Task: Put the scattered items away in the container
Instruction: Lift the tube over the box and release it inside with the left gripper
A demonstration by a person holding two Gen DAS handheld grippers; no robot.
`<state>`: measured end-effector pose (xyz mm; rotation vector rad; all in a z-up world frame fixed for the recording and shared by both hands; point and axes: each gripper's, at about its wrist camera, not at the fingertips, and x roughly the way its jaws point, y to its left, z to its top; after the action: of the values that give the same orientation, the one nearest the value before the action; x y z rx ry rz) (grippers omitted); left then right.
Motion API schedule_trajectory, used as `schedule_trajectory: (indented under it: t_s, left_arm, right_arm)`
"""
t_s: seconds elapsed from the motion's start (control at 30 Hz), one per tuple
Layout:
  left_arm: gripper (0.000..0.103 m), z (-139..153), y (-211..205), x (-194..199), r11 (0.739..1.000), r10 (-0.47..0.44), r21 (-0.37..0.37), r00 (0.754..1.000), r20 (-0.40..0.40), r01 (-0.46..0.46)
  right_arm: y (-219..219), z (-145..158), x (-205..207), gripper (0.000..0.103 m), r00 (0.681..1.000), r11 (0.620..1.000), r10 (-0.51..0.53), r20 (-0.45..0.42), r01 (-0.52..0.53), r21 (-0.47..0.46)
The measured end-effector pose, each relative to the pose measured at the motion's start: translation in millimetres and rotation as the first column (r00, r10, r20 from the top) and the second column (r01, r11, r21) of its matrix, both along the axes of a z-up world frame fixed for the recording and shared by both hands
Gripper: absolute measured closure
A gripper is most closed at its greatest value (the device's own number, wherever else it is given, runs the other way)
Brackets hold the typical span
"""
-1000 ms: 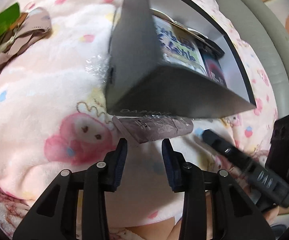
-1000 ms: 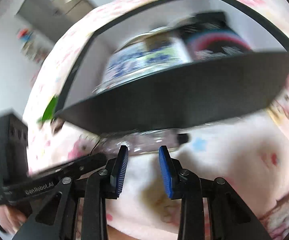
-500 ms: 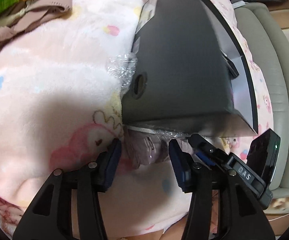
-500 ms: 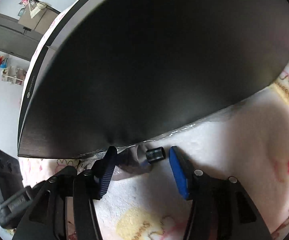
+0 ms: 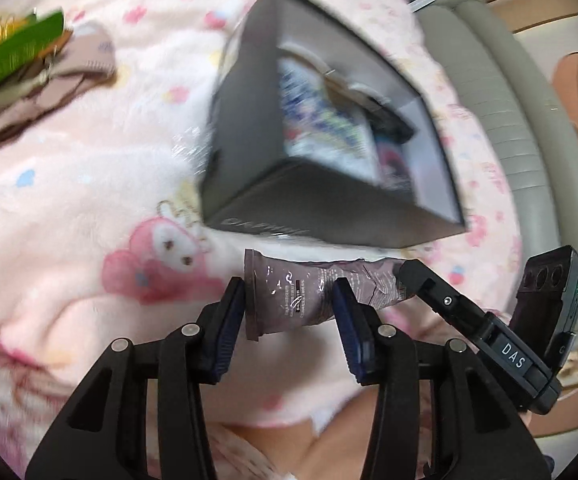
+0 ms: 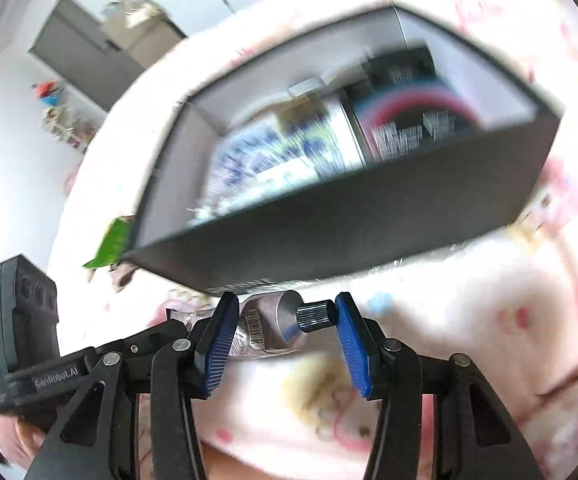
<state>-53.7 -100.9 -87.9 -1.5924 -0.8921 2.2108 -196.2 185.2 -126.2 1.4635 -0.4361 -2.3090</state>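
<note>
A mauve crinkled tube [image 5: 313, 292] with a black cap [image 6: 316, 315] is held off the pink blanket between both grippers. My left gripper [image 5: 291, 300] is shut on the tube's flat crimped end. My right gripper [image 6: 287, 318] is shut on the cap end; its body shows in the left wrist view [image 5: 489, 336]. The dark grey open box [image 5: 321, 200] lies just beyond the tube, with a blue-and-white packet [image 6: 281, 156] and a black packet [image 6: 413, 112] inside.
A pink cartoon-print blanket [image 5: 69, 208] covers the surface. A green packet [image 5: 17, 52] and beige fabric pieces [image 5: 49, 84] lie at far left. A grey sofa cushion [image 5: 529, 120] runs along the right. A cabinet [image 6: 89, 52] stands by the wall.
Both grippers have risen and pulled back from the box's base, lifting the tube from beneath its edge. The box interior shows again in both views.
</note>
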Motion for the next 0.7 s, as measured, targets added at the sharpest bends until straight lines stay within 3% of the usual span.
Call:
schedule_trajectory:
  t_s: [0.07, 0.1, 0.17, 0.23, 0.27, 0.3, 0.5, 0.7]
  left_arm:
    - [0.059, 19, 5, -3, 1.000, 0.000, 0.008, 0.999, -0.043, 0.001]
    - [0.059, 27, 17, -7, 1.000, -0.001, 0.008, 0.998, -0.061, 0.001]
    - [0.059, 50, 11, -23, 1.000, -0.002, 0.004, 0.995, -0.101, 0.002]
    - [0.059, 60, 22, -41, 1.000, -0.005, 0.004, 0.992, -0.123, 0.006]
    - [0.059, 57, 49, -51, 1.000, -0.003, 0.000, 0.992, -0.122, 0.003]
    - [0.059, 58, 55, -70, 1.000, 0.000, -0.007, 0.991, -0.130, -0.001]
    - [0.058, 36, 73, -163, 0.999, 0.024, -0.046, 0.997, -0.074, -0.027]
    - [0.058, -13, 82, -224, 0.998, 0.025, -0.066, 0.999, 0.038, -0.023]
  right_arm:
    - [-4, 17, 10, 0.057, 0.999, 1.000, 0.017, -0.042, -0.018, -0.011]
    - [-32, 24, 2, 0.057, 0.998, 1.000, 0.024, -0.066, -0.025, -0.011]
    - [-22, 55, 0, 0.057, 0.992, 0.999, 0.048, -0.120, -0.050, -0.010]
    - [-23, 89, -11, 0.057, 0.988, 0.998, 0.059, -0.146, -0.061, -0.008]
    - [-18, 104, -18, 0.057, 0.986, 0.998, 0.065, -0.151, -0.066, -0.007]
    - [-18, 106, -37, 0.057, 0.985, 0.997, 0.074, -0.156, -0.075, 0.001]
    - [-12, 81, -128, 0.057, 0.995, 0.997, 0.073, -0.071, -0.072, 0.021]
    - [2, 35, -165, 0.057, 0.998, 0.999, 0.047, 0.052, -0.046, -0.019]
